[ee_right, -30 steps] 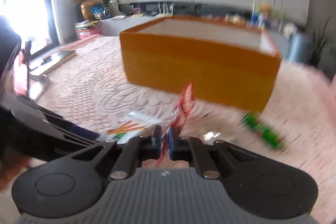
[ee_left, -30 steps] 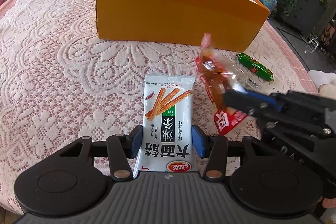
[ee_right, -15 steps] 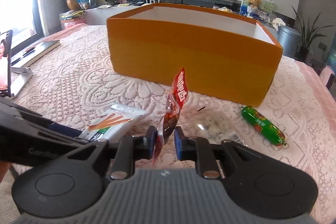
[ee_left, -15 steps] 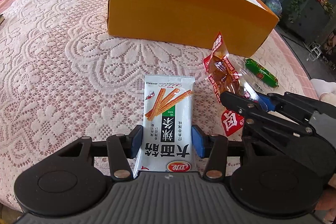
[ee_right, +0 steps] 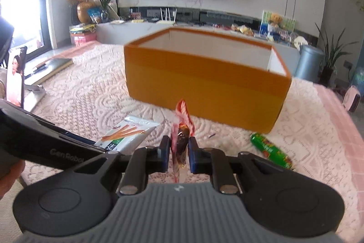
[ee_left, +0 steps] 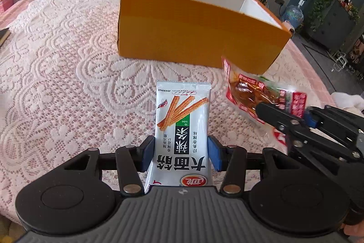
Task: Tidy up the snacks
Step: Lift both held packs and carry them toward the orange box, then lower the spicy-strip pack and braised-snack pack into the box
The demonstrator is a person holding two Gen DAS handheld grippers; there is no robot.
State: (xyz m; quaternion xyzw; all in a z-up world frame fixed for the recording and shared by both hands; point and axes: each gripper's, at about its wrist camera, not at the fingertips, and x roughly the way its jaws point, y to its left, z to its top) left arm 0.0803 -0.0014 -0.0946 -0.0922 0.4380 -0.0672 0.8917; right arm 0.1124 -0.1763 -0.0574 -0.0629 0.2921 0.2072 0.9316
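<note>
the left gripper (ee_left: 181, 153) holds a white packet of spicy sticks (ee_left: 182, 126) by its long edges, a blue pad pressed against each side, and the packet sticks out forward over the pink lace tablecloth (ee_left: 68, 83), with its far end toward the orange box (ee_left: 193, 38). in the right wrist view the same packet (ee_right: 127, 132) shows at the left, beside the dark body of the left gripper.

the right gripper (ee_right: 178, 153) has its jaws drawn in narrow on a red and clear snack pouch (ee_right: 182, 129), which stands on edge between the pads with its red top end pointing at the box (ee_right: 204, 81). from the left wrist view that pouch (ee_left: 250, 92) is lifted off the cloth, to the right of the white packet and in front of the box's near right corner.

the box stands open at the top, its white inner walls showing; its floor is hidden. a green sausage snack (ee_right: 270, 149) lies on the cloth to the right, near the box's right end.
</note>
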